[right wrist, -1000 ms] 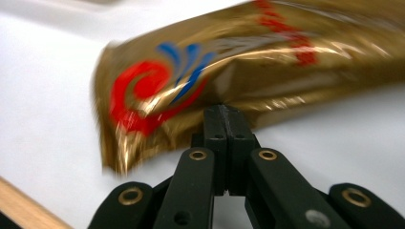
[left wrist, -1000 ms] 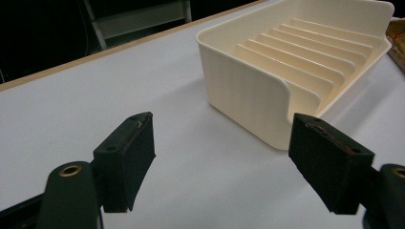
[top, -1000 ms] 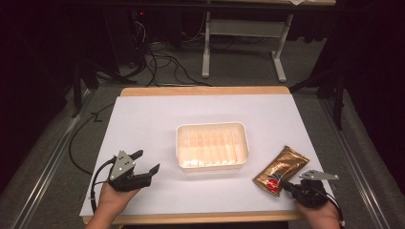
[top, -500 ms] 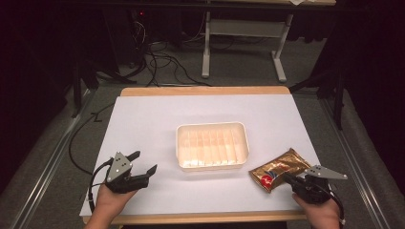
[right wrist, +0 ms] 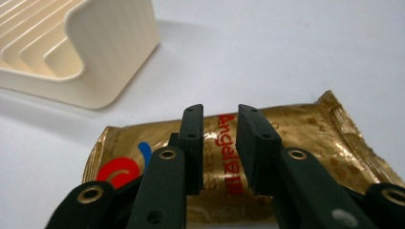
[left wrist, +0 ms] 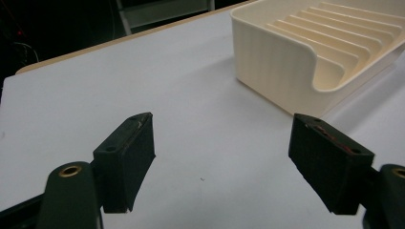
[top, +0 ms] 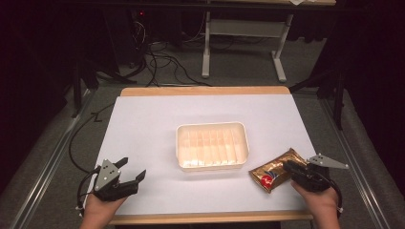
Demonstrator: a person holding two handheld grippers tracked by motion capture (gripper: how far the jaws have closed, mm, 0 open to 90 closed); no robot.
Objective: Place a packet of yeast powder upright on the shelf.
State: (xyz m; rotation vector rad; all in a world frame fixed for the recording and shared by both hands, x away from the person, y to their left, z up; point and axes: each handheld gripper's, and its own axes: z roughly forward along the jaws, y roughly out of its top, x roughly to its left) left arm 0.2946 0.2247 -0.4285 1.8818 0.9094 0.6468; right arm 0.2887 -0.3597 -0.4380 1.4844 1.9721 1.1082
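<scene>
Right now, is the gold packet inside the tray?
No, the gold packet lies on the table right of the cream tray, under the right gripper.

The high view looks forward and down from above the table's (top: 143, 124) near edge, while the left gripper view skims close over the table toward the tray (left wrist: 286, 62) and the right gripper view sits just above the packet (right wrist: 286, 138), both sharing the tray.

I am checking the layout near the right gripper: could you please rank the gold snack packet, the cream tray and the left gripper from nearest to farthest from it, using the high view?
1. gold snack packet: directly under the right gripper, near the table's right front.
2. cream tray: mid-table, to its left.
3. left gripper: far left front edge.
</scene>
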